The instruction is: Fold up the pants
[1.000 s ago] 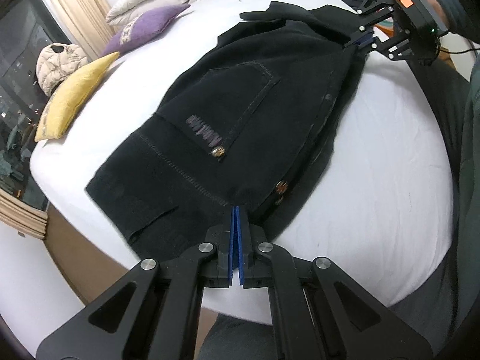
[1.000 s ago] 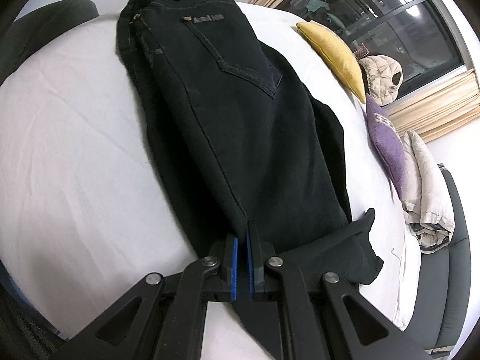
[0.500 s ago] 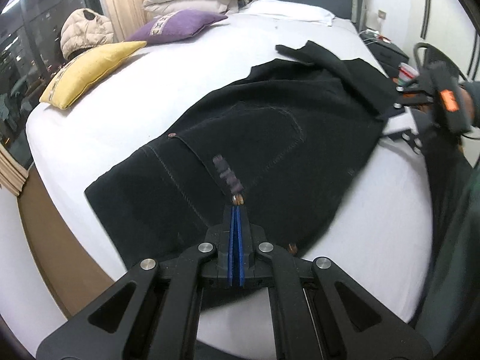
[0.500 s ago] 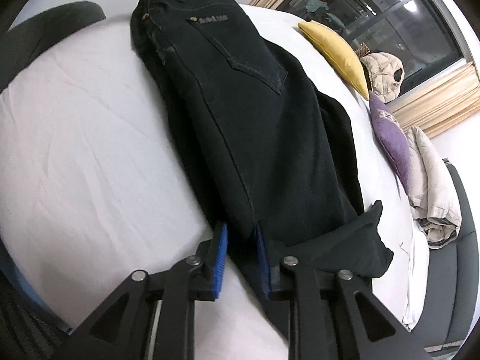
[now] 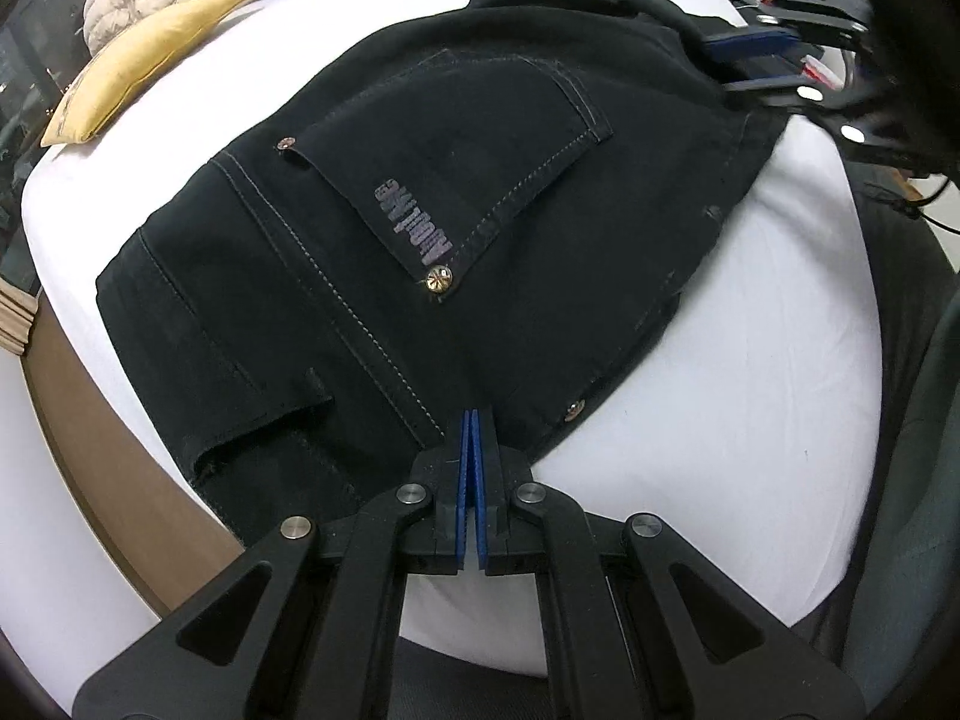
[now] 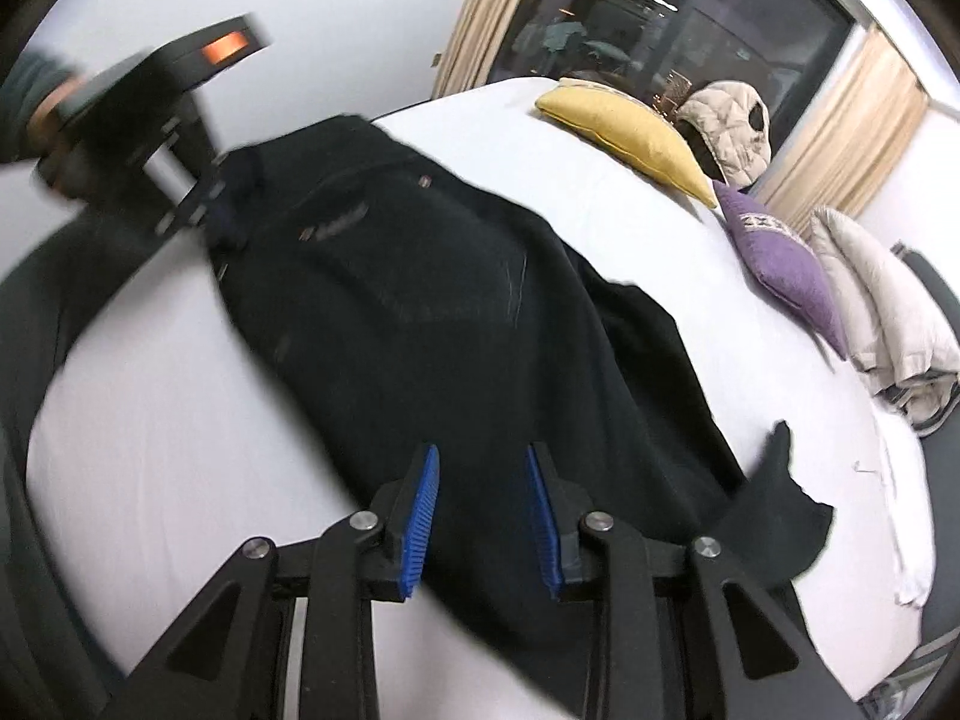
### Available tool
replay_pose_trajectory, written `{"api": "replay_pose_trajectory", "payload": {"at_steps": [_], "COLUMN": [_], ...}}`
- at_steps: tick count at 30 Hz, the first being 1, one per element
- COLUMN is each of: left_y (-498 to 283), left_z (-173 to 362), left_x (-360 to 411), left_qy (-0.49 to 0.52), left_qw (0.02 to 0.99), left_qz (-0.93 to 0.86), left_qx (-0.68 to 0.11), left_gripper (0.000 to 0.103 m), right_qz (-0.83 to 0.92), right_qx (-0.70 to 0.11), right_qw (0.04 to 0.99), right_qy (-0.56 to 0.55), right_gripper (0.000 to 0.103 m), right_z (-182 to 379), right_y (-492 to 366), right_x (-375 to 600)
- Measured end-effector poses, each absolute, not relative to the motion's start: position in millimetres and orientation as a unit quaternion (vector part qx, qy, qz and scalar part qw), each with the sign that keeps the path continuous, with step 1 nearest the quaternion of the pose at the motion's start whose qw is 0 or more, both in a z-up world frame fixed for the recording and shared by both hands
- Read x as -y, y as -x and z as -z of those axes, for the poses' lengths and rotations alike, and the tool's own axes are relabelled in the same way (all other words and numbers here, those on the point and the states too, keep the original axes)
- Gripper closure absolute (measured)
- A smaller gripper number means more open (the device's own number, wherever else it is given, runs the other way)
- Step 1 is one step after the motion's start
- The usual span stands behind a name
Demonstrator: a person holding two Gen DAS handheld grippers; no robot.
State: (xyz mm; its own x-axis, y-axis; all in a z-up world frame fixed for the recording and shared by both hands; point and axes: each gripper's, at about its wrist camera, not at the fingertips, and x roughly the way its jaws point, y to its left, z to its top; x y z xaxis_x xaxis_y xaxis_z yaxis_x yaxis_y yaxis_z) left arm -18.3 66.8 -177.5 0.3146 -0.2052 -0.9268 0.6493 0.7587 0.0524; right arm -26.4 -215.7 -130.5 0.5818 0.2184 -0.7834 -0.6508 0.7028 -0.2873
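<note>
Black pants [image 5: 456,228] lie folded lengthwise on a white bed [image 5: 750,372], back pocket up. My left gripper [image 5: 471,426] is shut on the pants' waistband edge near the bed's foot. In the right wrist view the pants [image 6: 456,324] stretch away across the bed [image 6: 180,408]. My right gripper [image 6: 483,468] is open just above the leg part, holding nothing. It also shows in the left wrist view [image 5: 762,60] at the far right, beside the pants' leg. The left gripper [image 6: 204,204] shows blurred at the far waistband end.
A yellow pillow [image 5: 144,60], a purple pillow [image 6: 780,264] and a beige puffer jacket [image 6: 726,126] lie along the bed's window side. A folded light duvet [image 6: 888,312] lies near the headboard. A wooden bed frame [image 5: 90,438] edges the foot.
My right gripper has let go of the pants' leg and opened wide, lifting slightly. My left gripper stays shut on the waistband and has shifted the waist end a little.
</note>
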Motion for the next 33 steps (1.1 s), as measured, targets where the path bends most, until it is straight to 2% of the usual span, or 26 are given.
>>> {"api": "replay_pose_trajectory", "payload": {"at_steps": [4, 7, 11, 15, 18, 20, 23, 24, 25, 27, 29, 33], "left_y": [25.0, 25.1, 21.9, -3.1, -23.9, -30.2, -21.4, -19.4, -16.8, -11.8, -8.1, -2.3], "left_z": [184.5, 183.0, 154.8, 124.9, 138.7, 160.6, 187.8, 187.7, 186.7, 186.9, 187.6, 178.5], "left_x": [-66.4, -70.5, -61.8, -40.3, -24.6, -22.1, -36.1, -40.2, -44.3, -45.4, -42.9, -30.5], "left_qy": [-0.221, -0.209, -0.217, -0.167, -0.161, -0.145, -0.138, -0.125, -0.115, -0.117, -0.127, -0.143], "left_qw": [0.785, 0.787, 0.806, 0.845, 0.848, 0.834, 0.830, 0.831, 0.833, 0.836, 0.838, 0.846], "left_qz": [0.268, 0.270, 0.260, 0.261, 0.254, 0.253, 0.243, 0.242, 0.240, 0.237, 0.235, 0.229], "left_qx": [-0.513, -0.513, -0.486, -0.436, -0.436, -0.469, -0.482, -0.484, -0.485, -0.481, -0.475, -0.461], "left_gripper": [0.103, 0.103, 0.102, 0.102, 0.102, 0.102, 0.102, 0.102, 0.102, 0.102, 0.102, 0.102], "right_qz": [-0.262, -0.262, -0.272, -0.321, -0.345, -0.356, -0.304, -0.293, -0.283, -0.250, -0.192, -0.252], "right_qx": [-0.467, -0.470, -0.476, -0.451, -0.458, -0.504, -0.555, -0.560, -0.563, -0.563, -0.546, -0.518], "right_qw": [0.807, 0.803, 0.806, 0.822, 0.816, 0.787, 0.774, 0.775, 0.776, 0.780, 0.809, 0.808], "right_qy": [0.248, 0.258, 0.223, 0.134, 0.074, 0.011, 0.007, -0.004, -0.038, -0.113, -0.100, -0.125], "right_gripper": [0.072, 0.072, 0.072, 0.072, 0.072, 0.072, 0.072, 0.079, 0.103, 0.103, 0.103, 0.081], "right_z": [169.1, 178.1, 149.2, 106.7, 107.2, 126.8, 170.0, 178.5, 185.1, 190.6, 181.2, 142.0], "right_y": [0.8, 12.1, 6.9, -37.1, -92.6, -137.6, -186.4, -197.5, -212.1, -236.4, -242.6, -200.3], "right_x": [205.0, 207.0, 213.9, 200.1, 177.1, 165.9, 159.2, 163.4, 173.2, 195.7, 204.1, 199.4]}}
